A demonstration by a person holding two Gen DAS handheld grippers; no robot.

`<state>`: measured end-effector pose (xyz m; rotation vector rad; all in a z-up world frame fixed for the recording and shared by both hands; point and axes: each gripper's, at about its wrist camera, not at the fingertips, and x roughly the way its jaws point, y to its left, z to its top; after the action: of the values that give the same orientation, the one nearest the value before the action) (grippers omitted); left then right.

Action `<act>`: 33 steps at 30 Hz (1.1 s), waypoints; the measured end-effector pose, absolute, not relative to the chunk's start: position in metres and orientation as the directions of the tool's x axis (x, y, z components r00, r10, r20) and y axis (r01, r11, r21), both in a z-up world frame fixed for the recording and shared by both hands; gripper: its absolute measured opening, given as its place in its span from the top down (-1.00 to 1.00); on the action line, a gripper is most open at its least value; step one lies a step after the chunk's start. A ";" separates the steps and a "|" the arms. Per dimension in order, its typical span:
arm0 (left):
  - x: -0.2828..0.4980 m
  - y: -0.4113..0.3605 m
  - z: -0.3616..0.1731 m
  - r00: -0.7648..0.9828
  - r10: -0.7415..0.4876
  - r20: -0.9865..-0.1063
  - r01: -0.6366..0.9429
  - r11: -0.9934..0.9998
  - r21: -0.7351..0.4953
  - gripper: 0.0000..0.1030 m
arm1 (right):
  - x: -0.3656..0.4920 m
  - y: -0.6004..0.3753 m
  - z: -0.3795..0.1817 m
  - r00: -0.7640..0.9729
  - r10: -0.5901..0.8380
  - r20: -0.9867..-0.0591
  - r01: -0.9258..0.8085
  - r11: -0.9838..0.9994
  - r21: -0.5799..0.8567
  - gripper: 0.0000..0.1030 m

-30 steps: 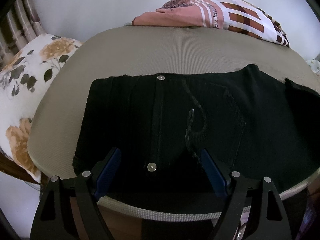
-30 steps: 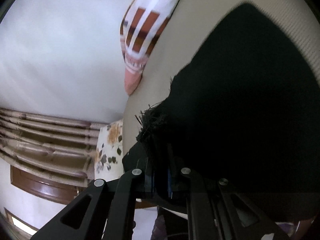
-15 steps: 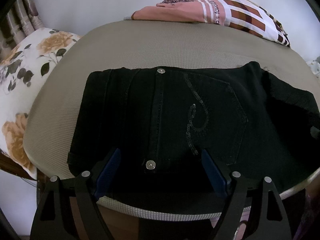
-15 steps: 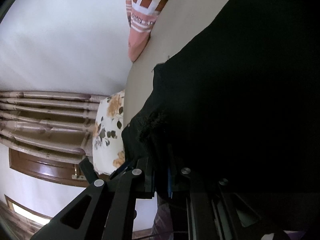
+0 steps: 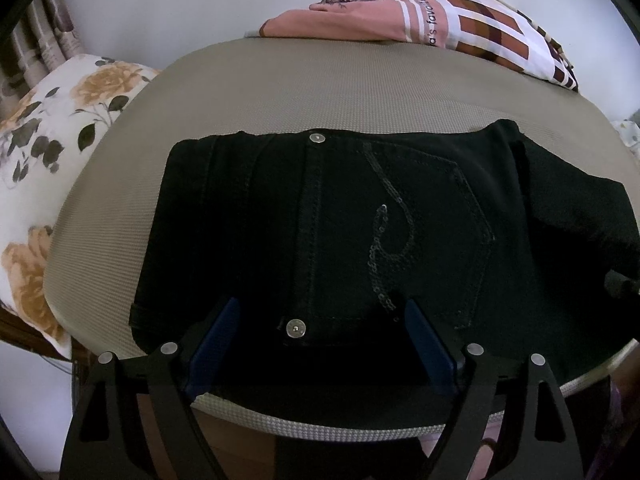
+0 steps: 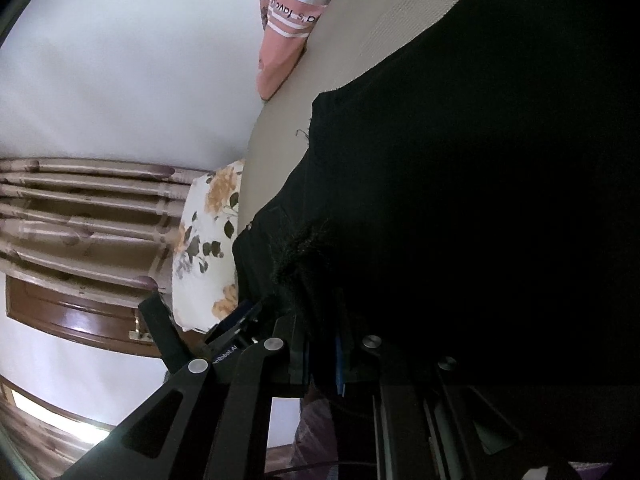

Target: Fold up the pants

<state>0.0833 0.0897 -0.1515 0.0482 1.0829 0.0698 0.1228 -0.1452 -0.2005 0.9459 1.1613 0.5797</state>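
Note:
Black jeans [image 5: 360, 240] lie flat on a beige padded table [image 5: 320, 92], back pocket with sequin stitching facing up. My left gripper [image 5: 320, 328] is open, its blue pads [image 5: 212, 340] straddling the waistband's near edge by a metal button. My right gripper [image 6: 320, 344] is shut on the frayed leg hem of the jeans [image 6: 480, 200] and holds it lifted over the rest of the pants; the dark cloth fills most of the right wrist view. That folded-over leg shows at the right in the left wrist view [image 5: 580, 216].
A pink and brown checked garment [image 5: 420, 20] lies at the table's far edge. A floral pillow [image 5: 44, 152] sits off the table's left side, with curtains behind it. The left gripper [image 6: 224, 328] also shows in the right wrist view.
My right gripper has carried the leg hem further over the pants towards the waistband. The folded leg now covers more of the right side. The left gripper has barely moved.

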 end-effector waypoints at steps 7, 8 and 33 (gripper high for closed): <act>0.082 0.088 -0.152 0.466 0.082 -0.881 -0.031 0.997 0.077 -0.67 | 0.120 -0.133 -0.195 0.308 0.767 -0.562 0.015 0.587 0.809 0.76; 0.082 0.088 -0.152 0.466 0.082 -0.881 -0.032 0.997 0.076 -0.67 | 0.120 -0.130 -0.194 0.306 0.764 -0.568 0.008 0.595 0.804 0.75; 0.085 0.087 -0.154 0.452 0.061 -0.890 -0.020 0.998 0.058 -0.67 | 0.103 -0.098 -0.214 0.068 0.915 -0.398 0.027 0.397 0.917 0.46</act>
<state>0.0847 0.0872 -0.1538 0.0413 1.1006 0.0499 0.1033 -0.0980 -0.2141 0.9454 1.3319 0.8474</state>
